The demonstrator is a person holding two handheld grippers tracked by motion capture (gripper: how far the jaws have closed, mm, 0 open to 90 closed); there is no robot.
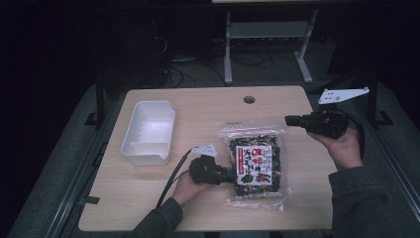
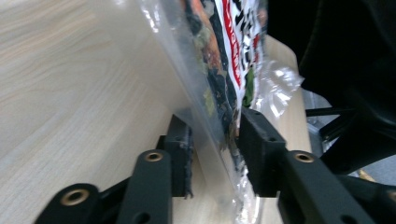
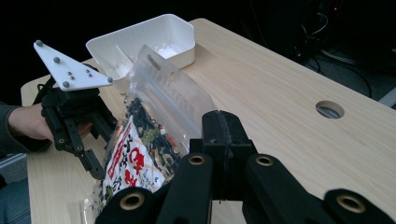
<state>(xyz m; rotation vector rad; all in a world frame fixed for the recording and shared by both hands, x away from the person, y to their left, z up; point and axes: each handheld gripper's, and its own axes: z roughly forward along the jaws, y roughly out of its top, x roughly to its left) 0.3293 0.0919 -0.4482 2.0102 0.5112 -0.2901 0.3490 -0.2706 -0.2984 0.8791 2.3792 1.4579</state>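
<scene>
Here's the clear snack bag (image 1: 256,166), packed with a dark mix flecked green and orange under a red-and-white label, lying on the tabletop (image 1: 208,109) right of centre, its near-left edge tipped up. The left tool (image 1: 229,174) comes in level from the left, hand low on the tabletop, pinching the bag's left edge, the film caught between its pads (image 2: 183,156). The right tool (image 1: 288,120) hangs raised over the right side, pointing left, pressed together on nothing. A white tub (image 1: 148,131) sits far left.
</scene>
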